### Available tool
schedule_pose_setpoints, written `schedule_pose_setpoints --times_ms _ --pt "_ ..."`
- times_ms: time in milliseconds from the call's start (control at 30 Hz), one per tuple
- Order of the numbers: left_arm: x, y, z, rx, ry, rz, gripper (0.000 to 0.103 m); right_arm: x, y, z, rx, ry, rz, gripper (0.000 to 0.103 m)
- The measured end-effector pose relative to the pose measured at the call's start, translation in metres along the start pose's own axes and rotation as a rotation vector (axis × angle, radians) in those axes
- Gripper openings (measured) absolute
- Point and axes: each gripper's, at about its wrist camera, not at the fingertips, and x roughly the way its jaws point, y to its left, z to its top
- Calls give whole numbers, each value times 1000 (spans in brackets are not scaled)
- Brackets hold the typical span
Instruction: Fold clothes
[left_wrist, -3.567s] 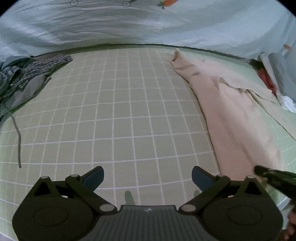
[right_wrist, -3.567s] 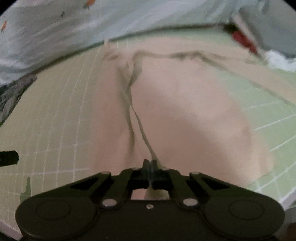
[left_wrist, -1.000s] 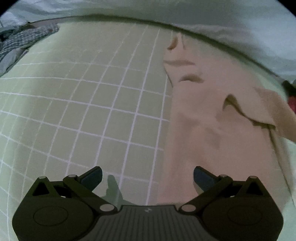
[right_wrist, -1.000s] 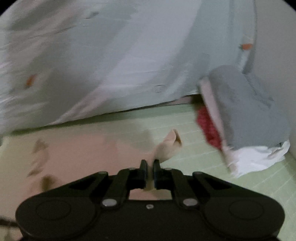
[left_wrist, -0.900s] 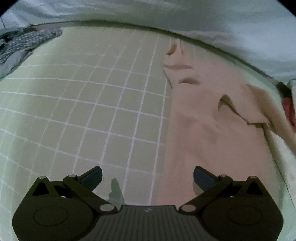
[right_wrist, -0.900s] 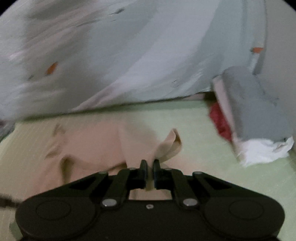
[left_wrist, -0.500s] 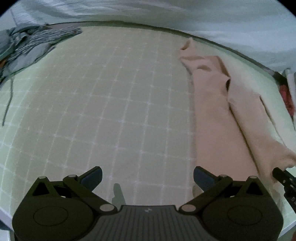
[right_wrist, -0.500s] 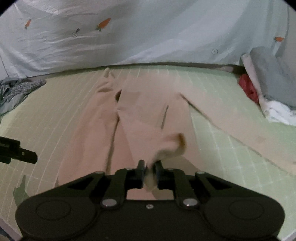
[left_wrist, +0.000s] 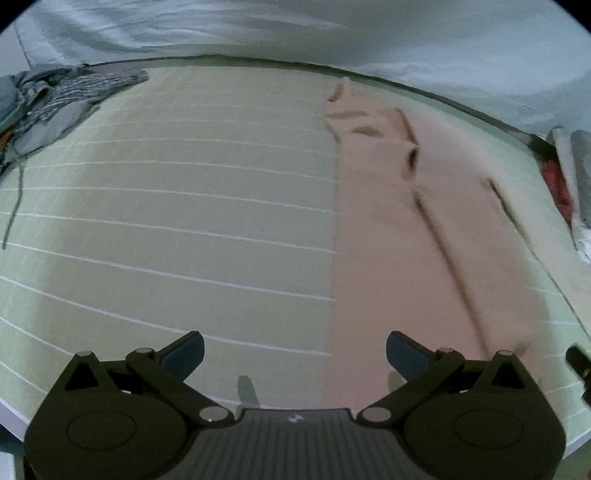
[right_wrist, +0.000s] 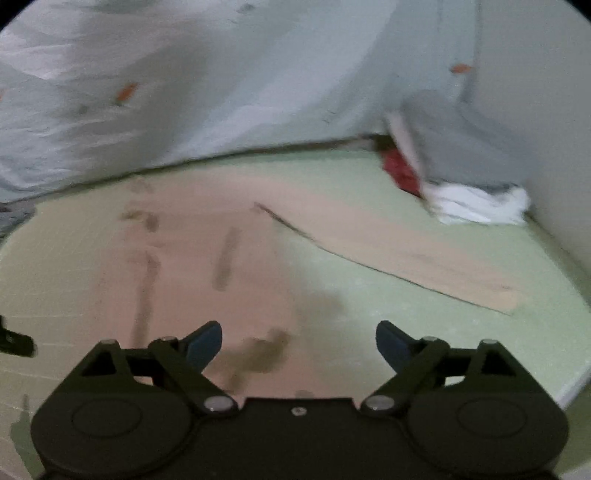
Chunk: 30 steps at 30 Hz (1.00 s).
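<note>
- My left gripper is spread wide and holds nothing, low over the green gridded surface, with the garment's left edge just beside its right finger.
- My right gripper is spread too, empty, hanging over the garment's near end where the cloth is rumpled and shadowed.
- The garment – a peach top, I think – lies flat on the surface, running away from me, one side folded inward along a long dark crease.
- One sleeve lies out flat to the right, apart from the body.
- I judge it light, thin and limp – it will sag and drag, and a single pinch will pull a peak instead of a clean fold. An edge or corner gives the best hold: the sleeve's end, or the hem, with a gripper at each corner.
- Farther off: a rumpled pile far left, a stack of grey, white and red cloth far right, and a pale sheet behind.
</note>
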Motion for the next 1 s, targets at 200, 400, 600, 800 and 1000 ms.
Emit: schedule_pose_setpoints --times_ms 200,400,600,800,1000 --pt "5 -82 -12 53 2 4 103 22 -83 8 95 70 -67 91" --pt "16 -168 -22 185 -32 -27 103 55 -147 12 144 128 -103 91" --pt "36 -225 -42 329 -51 -68 89 66 -172 8 118 166 -99 91" --pt "66 -227 -45 300 6 -95 50 69 -180 6 56 189 -93 91" --pt "60 -191 -39 104 -37 -120 3 77 -180 8 49 198 -85 91"
